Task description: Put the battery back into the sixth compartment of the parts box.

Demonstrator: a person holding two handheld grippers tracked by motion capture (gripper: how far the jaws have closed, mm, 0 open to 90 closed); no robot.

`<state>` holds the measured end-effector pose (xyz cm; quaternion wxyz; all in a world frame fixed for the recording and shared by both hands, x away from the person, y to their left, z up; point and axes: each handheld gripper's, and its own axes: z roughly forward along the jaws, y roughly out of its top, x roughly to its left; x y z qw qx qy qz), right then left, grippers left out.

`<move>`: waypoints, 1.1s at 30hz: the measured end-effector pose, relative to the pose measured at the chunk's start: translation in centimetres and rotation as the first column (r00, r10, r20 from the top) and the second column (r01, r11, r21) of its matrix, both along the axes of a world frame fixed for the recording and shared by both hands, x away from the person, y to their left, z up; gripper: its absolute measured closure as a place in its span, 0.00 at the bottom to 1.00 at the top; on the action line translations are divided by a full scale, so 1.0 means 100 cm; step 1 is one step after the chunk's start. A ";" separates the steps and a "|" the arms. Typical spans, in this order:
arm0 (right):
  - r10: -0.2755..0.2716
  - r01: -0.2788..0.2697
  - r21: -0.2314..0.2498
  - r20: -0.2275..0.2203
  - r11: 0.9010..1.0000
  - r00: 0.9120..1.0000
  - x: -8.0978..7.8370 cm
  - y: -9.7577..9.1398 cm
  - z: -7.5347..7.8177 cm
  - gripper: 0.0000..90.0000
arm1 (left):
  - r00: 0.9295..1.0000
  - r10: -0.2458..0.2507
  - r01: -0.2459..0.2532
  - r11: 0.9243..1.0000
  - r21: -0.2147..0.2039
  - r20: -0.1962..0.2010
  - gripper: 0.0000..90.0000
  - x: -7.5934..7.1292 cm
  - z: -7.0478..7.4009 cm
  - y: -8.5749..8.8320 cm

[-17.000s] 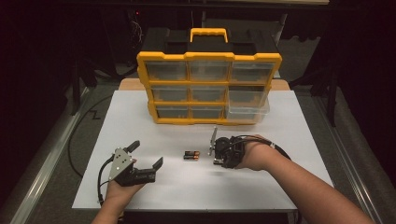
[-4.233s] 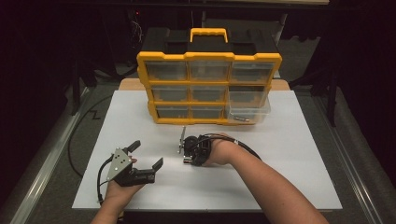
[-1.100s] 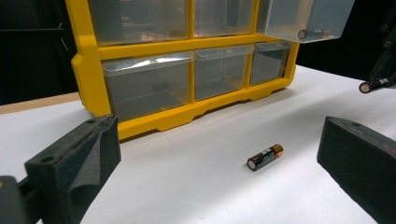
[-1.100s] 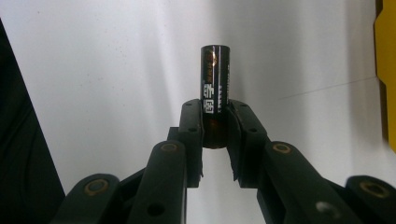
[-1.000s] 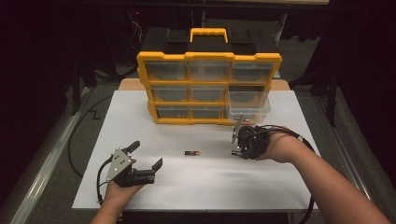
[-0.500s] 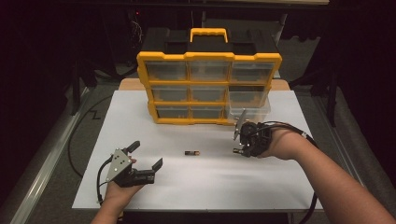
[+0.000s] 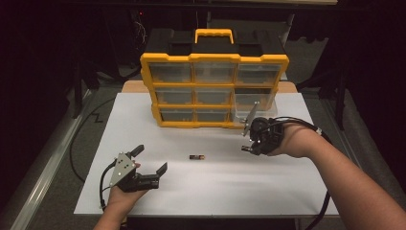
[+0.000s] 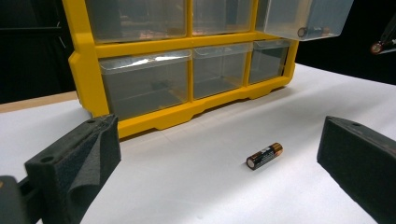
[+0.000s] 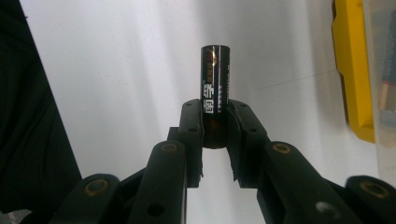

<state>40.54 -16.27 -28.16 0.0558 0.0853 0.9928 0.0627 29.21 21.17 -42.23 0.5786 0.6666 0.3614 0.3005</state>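
Held battery: an AA cell, black with a copper band, pinched near its lower end between the right gripper pads, most of its length standing proud beyond the jaw tips
How it will handle: judged light, rigid and smooth-skinned; a round can like this could roll or pivot in a flat pinch, so the mid-body is the safer place to hold it
Right gripper: nearly closed, clamped on the battery, raised off the table just in front of the open drawer
Second battery: one AA cell lying flat on the white tabletop, ahead of the left gripper and between its jaws' line of sight
Left gripper: jaws wide apart, holding nothing, resting low on the table
Count: two loose batteries, plus at least one more lying in the pulled-out drawer; two grippers
Organiser: one yellow cabinet with nine clear drawers, one pulled out beside the right gripper
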 end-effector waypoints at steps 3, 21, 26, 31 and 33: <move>-0.003 0.003 0.004 0.001 1.000 1.000 0.000 -0.001 0.005 0.88 | 1.000 0.000 0.000 1.000 0.002 -0.001 0.01 0.000 0.000 0.000; -0.010 0.010 0.011 0.018 1.000 1.000 0.010 0.001 0.034 0.88 | 1.000 0.001 -0.001 1.000 -0.006 0.002 0.01 0.000 0.000 0.000; -0.017 0.017 0.006 0.030 1.000 0.999 0.013 0.002 0.044 0.88 | 1.000 0.000 0.000 1.000 -0.007 0.003 0.01 0.000 0.000 0.000; -0.017 0.017 0.001 0.047 1.000 0.999 0.014 0.002 0.052 0.88 | 1.000 -0.002 0.002 1.000 -0.008 0.003 0.01 0.000 0.000 0.000; -0.026 0.025 0.006 0.054 1.000 0.998 0.016 0.002 0.057 0.88 | 1.000 -0.005 0.005 1.000 -0.005 0.003 0.01 0.000 0.000 0.000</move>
